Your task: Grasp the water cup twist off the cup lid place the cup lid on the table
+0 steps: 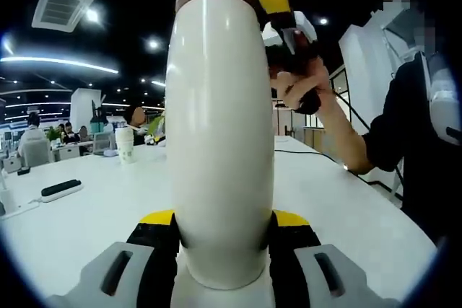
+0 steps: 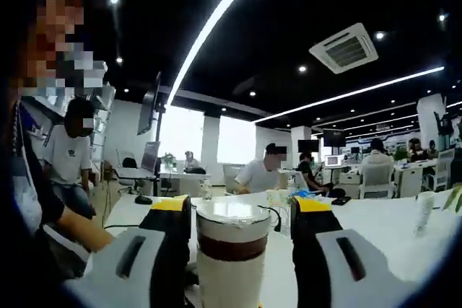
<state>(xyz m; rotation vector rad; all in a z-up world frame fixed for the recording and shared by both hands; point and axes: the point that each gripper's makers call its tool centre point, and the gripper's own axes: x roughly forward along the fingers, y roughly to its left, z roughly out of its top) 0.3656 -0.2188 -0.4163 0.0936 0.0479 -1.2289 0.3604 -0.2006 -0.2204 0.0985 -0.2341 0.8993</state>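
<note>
Left gripper [image 1: 222, 232] clamps water cup [image 1: 220, 142] body steady; right gripper [image 2: 234, 239] pinches cup lid [image 2: 232, 239] for twisting.

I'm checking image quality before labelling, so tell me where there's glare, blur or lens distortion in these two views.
Left gripper view: the water cup bulges barrel-like from fisheye distortion, ceiling lights blow out, and the hand behind it is soft. Right gripper view: the long ceiling light strip bends into a curve, windows are overexposed, and the cup lid between the jaws looks slightly soft.
</note>
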